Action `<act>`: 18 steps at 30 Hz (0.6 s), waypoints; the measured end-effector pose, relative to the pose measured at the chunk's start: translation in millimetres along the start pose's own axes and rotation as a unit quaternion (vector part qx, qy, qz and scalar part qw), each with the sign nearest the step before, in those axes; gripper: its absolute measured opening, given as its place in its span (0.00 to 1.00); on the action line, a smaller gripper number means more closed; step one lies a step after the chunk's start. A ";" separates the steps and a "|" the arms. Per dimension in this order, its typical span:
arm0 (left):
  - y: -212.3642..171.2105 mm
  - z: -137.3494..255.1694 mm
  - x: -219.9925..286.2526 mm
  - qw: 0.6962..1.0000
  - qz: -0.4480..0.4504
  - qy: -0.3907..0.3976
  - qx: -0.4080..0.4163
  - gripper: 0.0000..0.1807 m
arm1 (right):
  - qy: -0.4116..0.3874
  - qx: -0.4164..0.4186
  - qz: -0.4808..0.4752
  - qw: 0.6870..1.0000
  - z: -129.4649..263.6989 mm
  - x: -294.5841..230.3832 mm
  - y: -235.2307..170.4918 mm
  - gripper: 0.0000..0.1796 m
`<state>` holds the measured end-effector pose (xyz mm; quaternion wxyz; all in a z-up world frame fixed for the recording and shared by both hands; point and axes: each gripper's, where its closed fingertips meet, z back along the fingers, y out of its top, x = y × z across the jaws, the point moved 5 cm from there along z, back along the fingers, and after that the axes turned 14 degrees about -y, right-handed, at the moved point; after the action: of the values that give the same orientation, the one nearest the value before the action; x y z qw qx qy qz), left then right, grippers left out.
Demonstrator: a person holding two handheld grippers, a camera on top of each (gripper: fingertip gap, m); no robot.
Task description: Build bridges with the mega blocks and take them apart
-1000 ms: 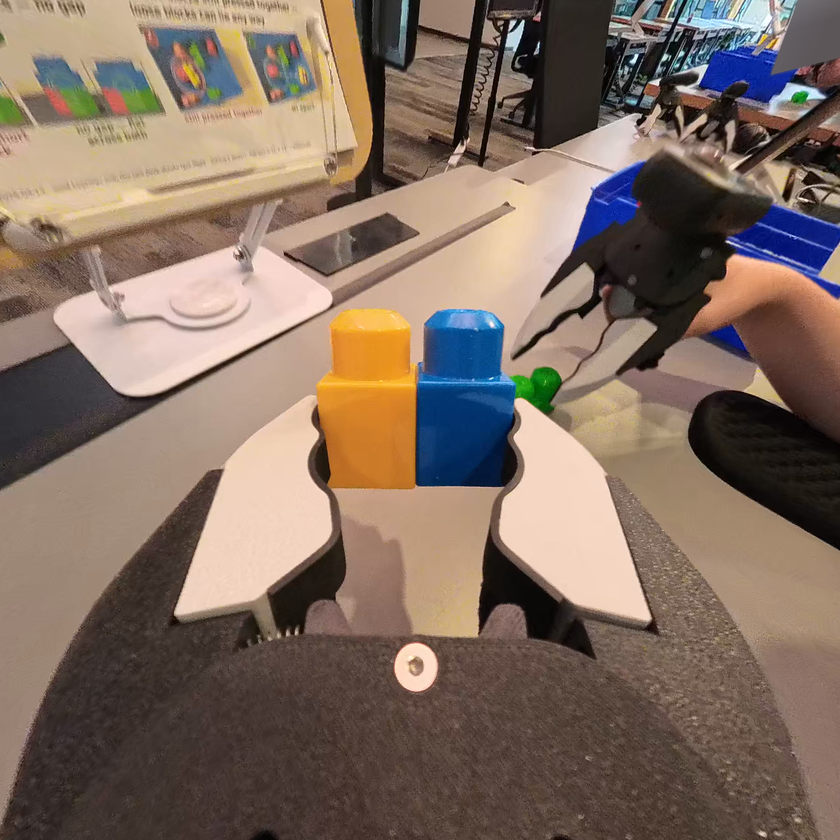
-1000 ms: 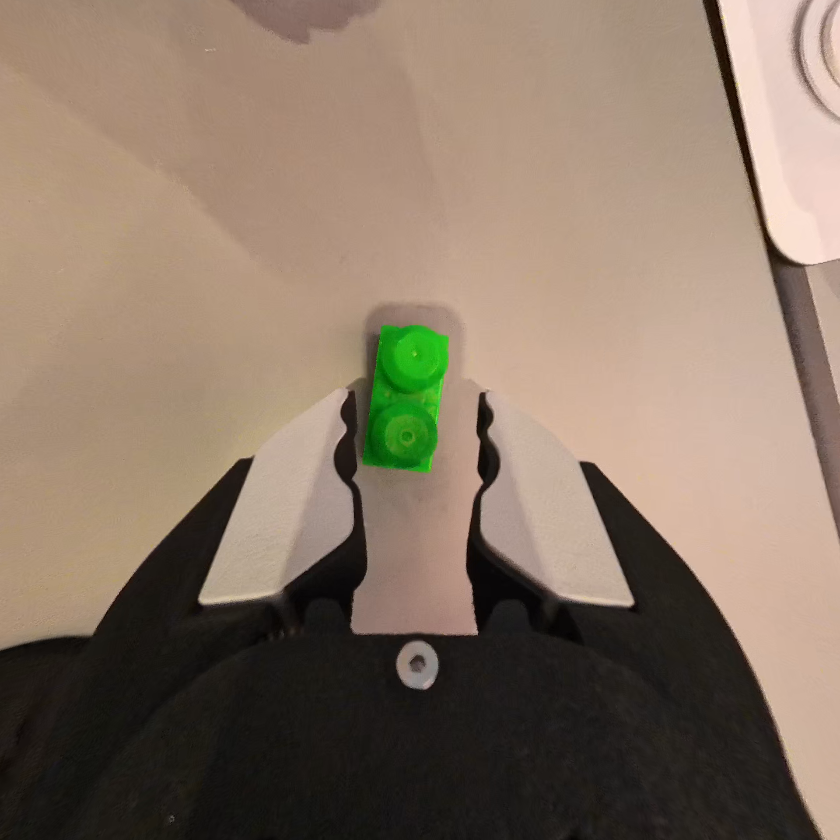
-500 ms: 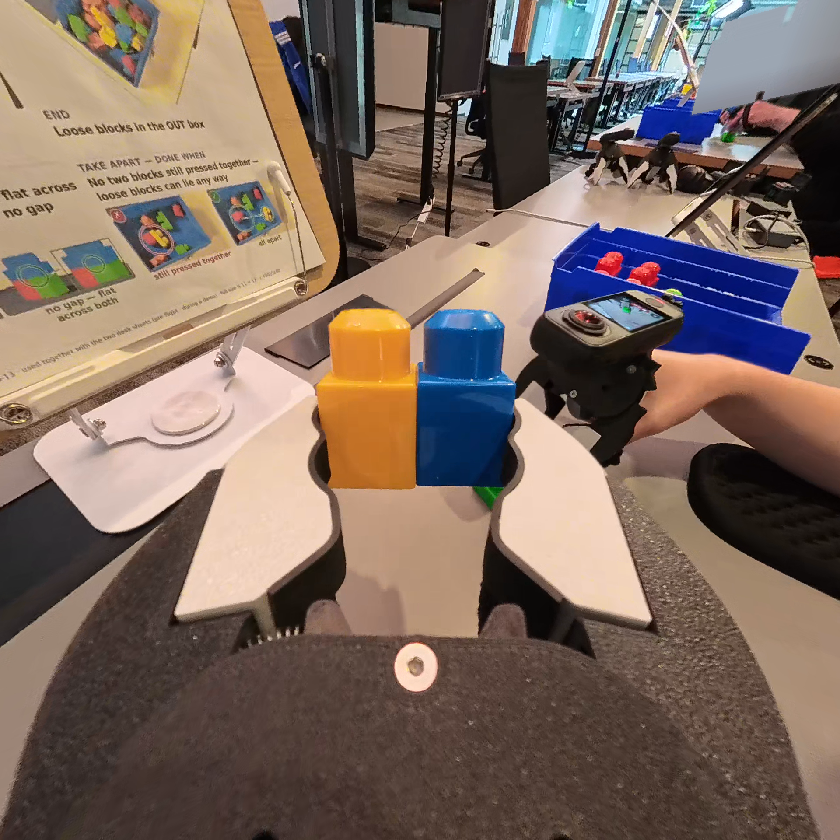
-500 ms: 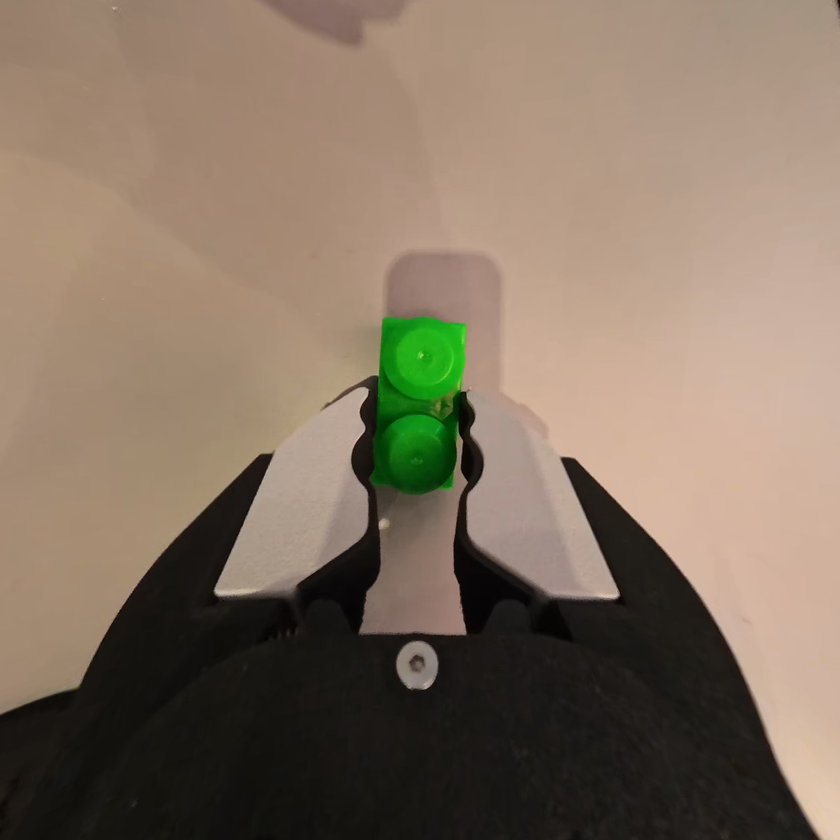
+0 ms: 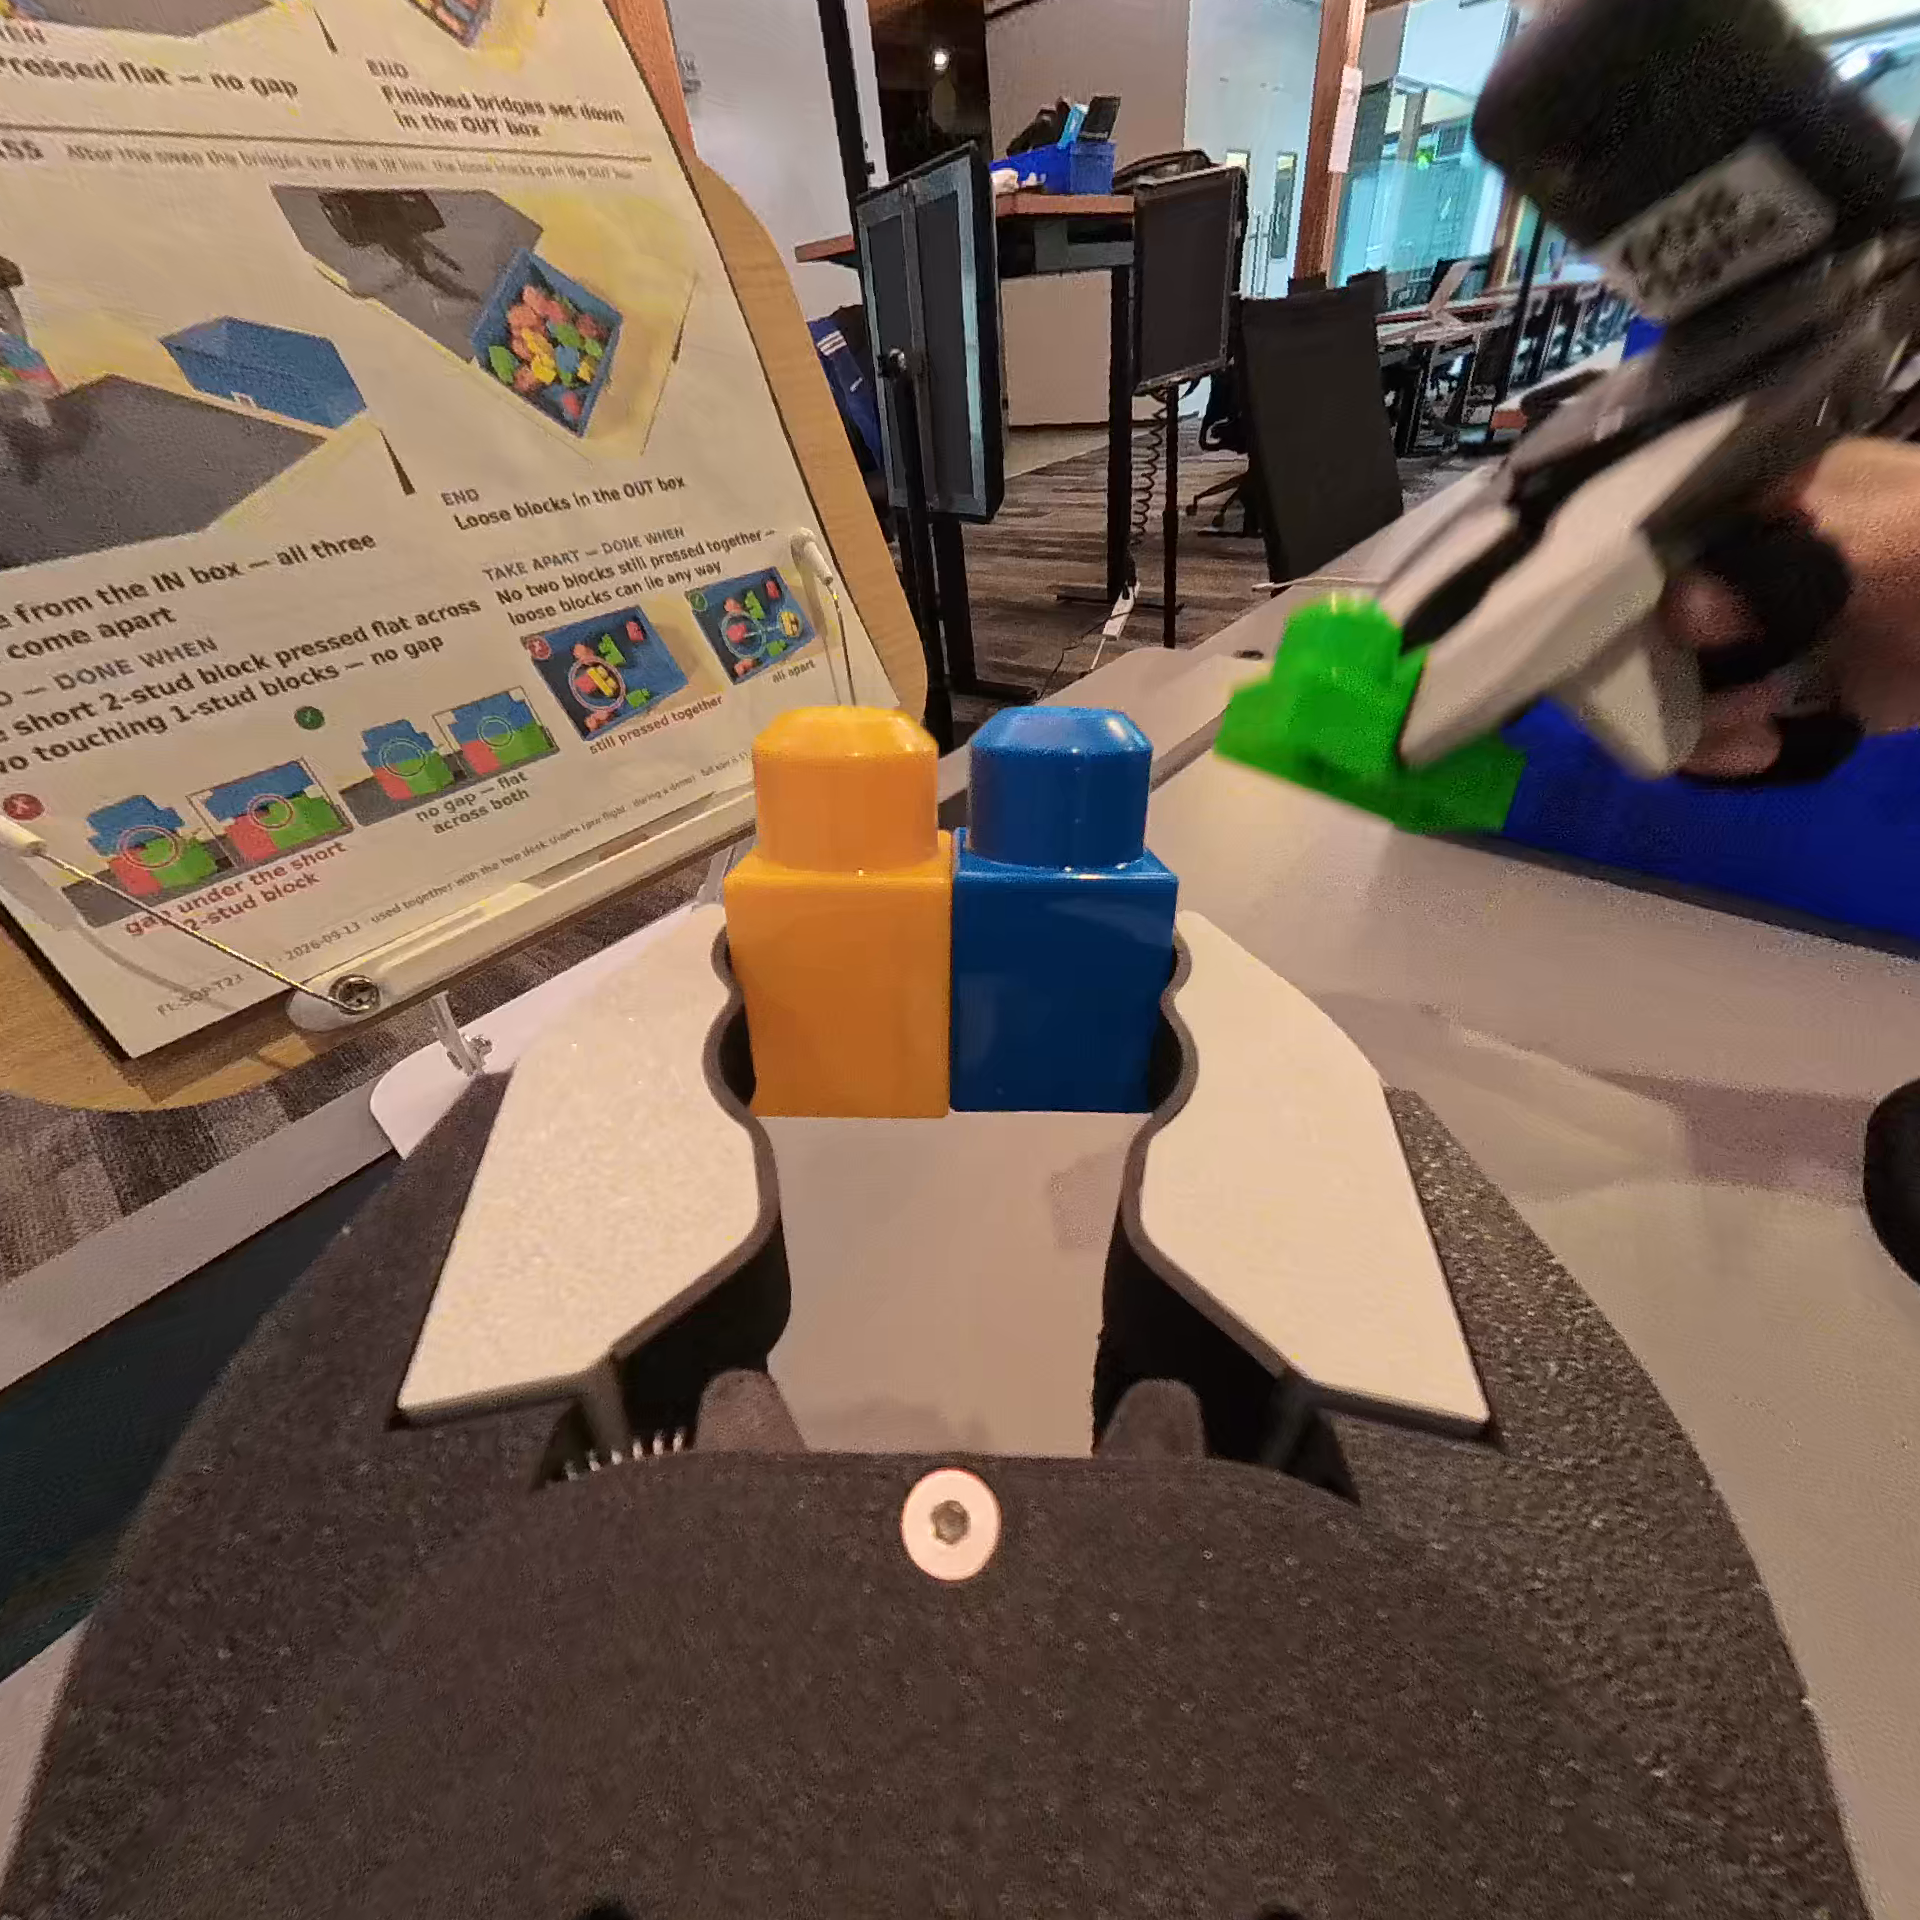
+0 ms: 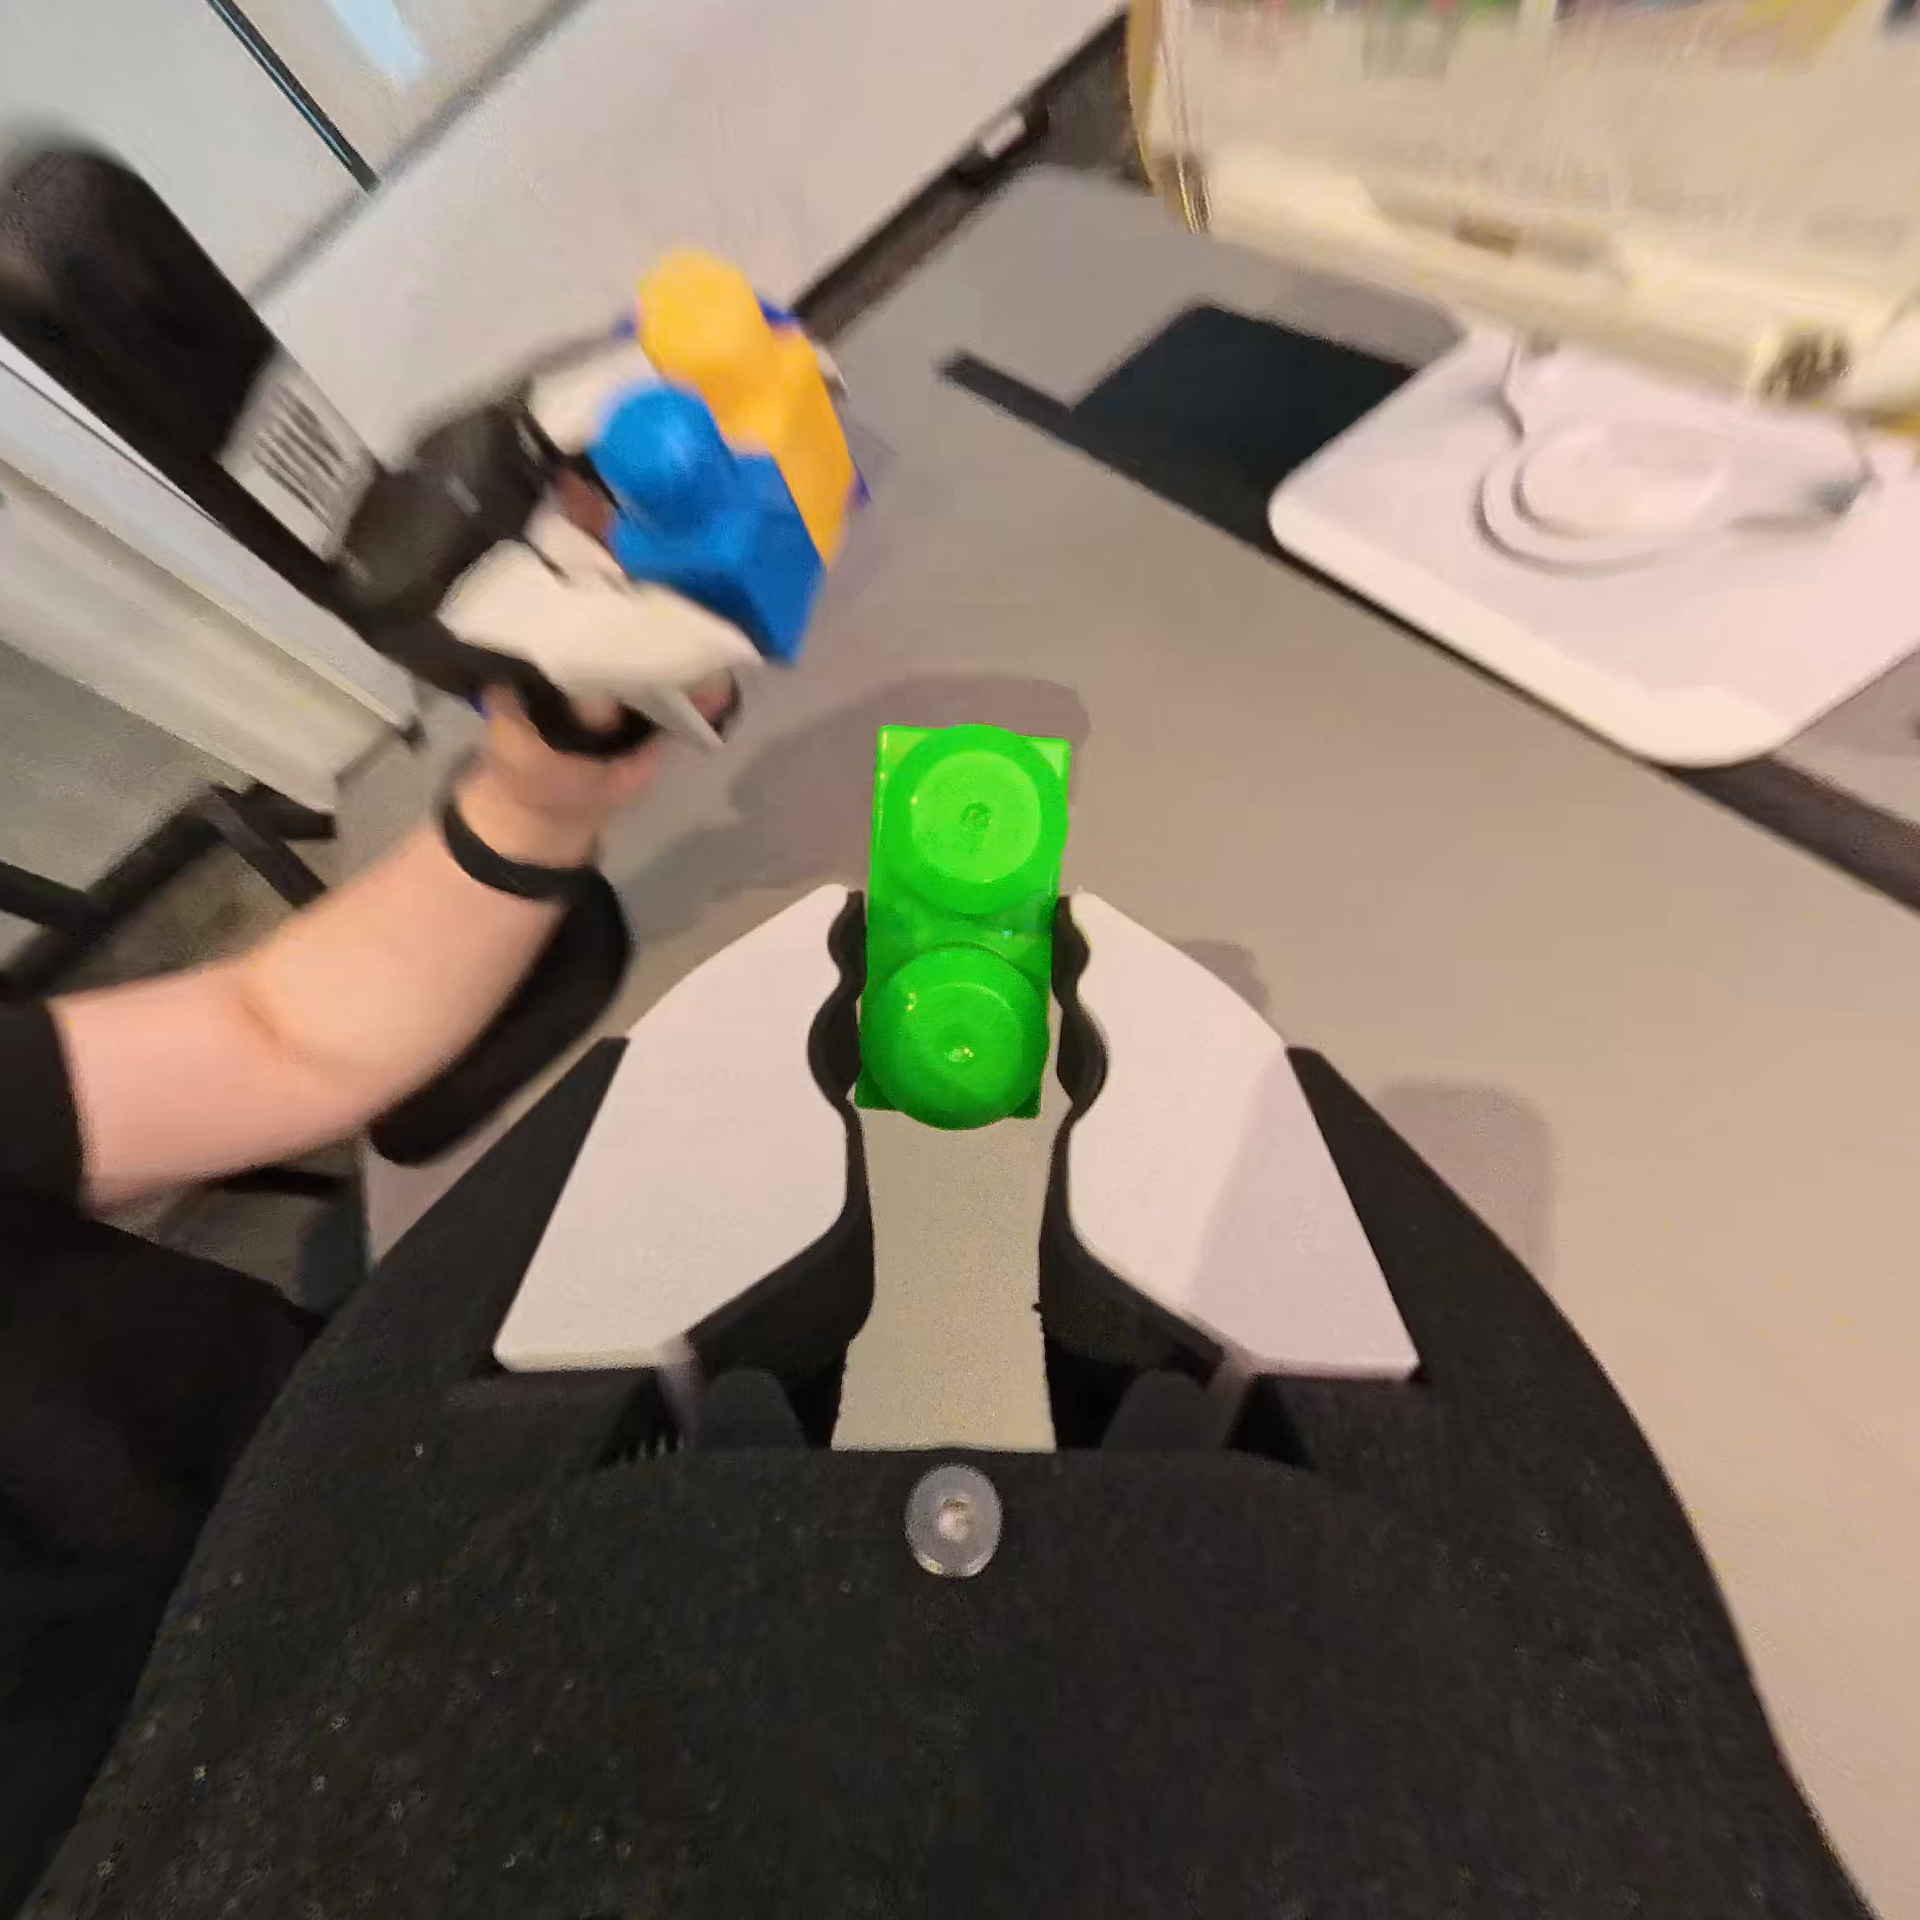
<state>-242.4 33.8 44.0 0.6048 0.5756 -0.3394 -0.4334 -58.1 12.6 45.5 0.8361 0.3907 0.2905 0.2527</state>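
Note:
My left gripper (image 5: 951, 1023) is shut on two one-stud blocks held side by side above the table, an orange block (image 5: 842, 914) on the left and a blue block (image 5: 1060, 914) on the right. It also shows blurred at the upper left of the right wrist view (image 6: 748, 520), with the blue block (image 6: 717, 530) and the orange block (image 6: 758, 384). My right gripper (image 6: 956, 997) is shut on a green two-stud block (image 6: 961, 914), studs facing the camera, held in the air. In the left wrist view it (image 5: 1455, 665) holds the green block (image 5: 1351, 717) to the upper right of my left gripper.
An instruction sheet on a board (image 5: 364, 468) stands on a white stand base (image 6: 1621, 561) at the table's far side. A blue bin (image 5: 1714, 831) sits at the right behind the green block. The grey table (image 5: 1558, 1039) lies below. A person's forearm (image 6: 291, 1029) shows on the left.
My right gripper closed on the green block and lifted it off the table toward my left gripper. My left gripper rose and tilted, still holding the orange and blue blocks.

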 end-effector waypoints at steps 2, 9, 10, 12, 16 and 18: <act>1.8 0.9 0.4 1.000 -0.001 0.007 0.004 0.41 | 0.011 0.019 -0.004 1.000 8.2 -20.1 34.3 0.19; 5.4 8.4 4.7 0.998 -0.037 0.042 -0.006 0.41 | -0.022 -0.032 0.022 0.999 -15.4 -86.8 106.2 0.19; 5.2 9.5 5.2 0.998 -0.038 0.047 -0.009 0.41 | -0.031 -0.045 0.020 0.998 -21.0 -91.5 108.2 0.19; 4.6 12.0 5.1 0.998 -0.039 0.056 -0.011 0.41 | -0.054 -0.065 0.020 0.996 -29.5 -96.3 109.5 0.19; 11.4 13.4 5.3 0.998 -0.026 0.051 0.004 0.41 | -0.064 -0.093 -0.013 0.994 -42.4 -101.1 107.4 0.19; 15.5 12.3 7.2 0.998 -0.030 0.047 0.006 0.41 | -0.068 -0.101 -0.019 0.992 -46.8 -102.9 106.8 0.19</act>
<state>-248.7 21.7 60.1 0.6034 0.6090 -0.2955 -0.4216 -183.4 30.0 136.1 0.8939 0.3148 0.2133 0.2375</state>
